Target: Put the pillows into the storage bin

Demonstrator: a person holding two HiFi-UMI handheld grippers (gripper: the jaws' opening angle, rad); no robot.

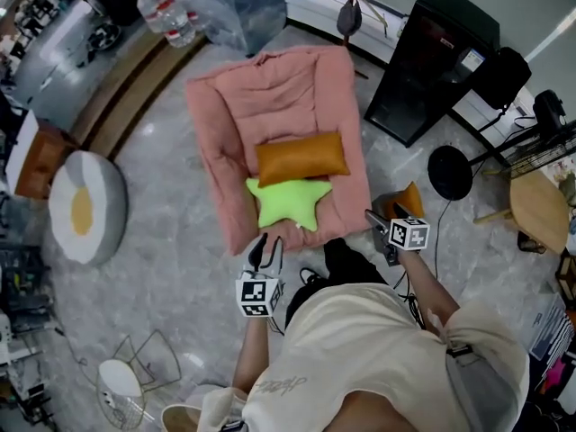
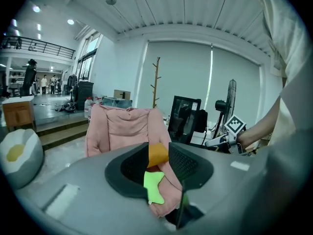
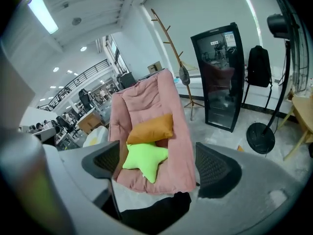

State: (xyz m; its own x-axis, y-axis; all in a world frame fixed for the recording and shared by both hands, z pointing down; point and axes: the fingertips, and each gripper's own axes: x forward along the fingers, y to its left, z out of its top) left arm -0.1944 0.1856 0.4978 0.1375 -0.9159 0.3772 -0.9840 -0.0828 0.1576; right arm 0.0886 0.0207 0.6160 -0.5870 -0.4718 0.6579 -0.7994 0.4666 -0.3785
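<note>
– Pillows first: where are they?
– Both lie on the pink floor cushion [image 1: 297, 79], on the half nearer the person. The orange pillow [image 1: 301, 157] lies crosswise. The green star pillow [image 1: 288, 202] sits just in front of it, its far points meeting the orange one's near edge.
– And the left gripper?
– The left gripper [image 1: 265, 252] hovers over the grey floor [image 1: 180, 241], just short of the pink cushion's near edge. Its jaws are spread with nothing between them. In the left gripper view both pillows show through the gap, well beyond the pads.
– The right one?
– The right gripper [image 1: 376, 223] hangs off the cushion's near right corner, likewise spread wide and empty. Its own view looks past the jaws at the star pillow and the orange one behind it.
– What else is around?
– An egg-shaped cushion [image 1: 85, 207] on the floor to the left, well apart. A black cabinet [image 1: 432, 61] stands to the right of the pink cushion, and a fan base [image 1: 450, 173] rests near it.
</note>
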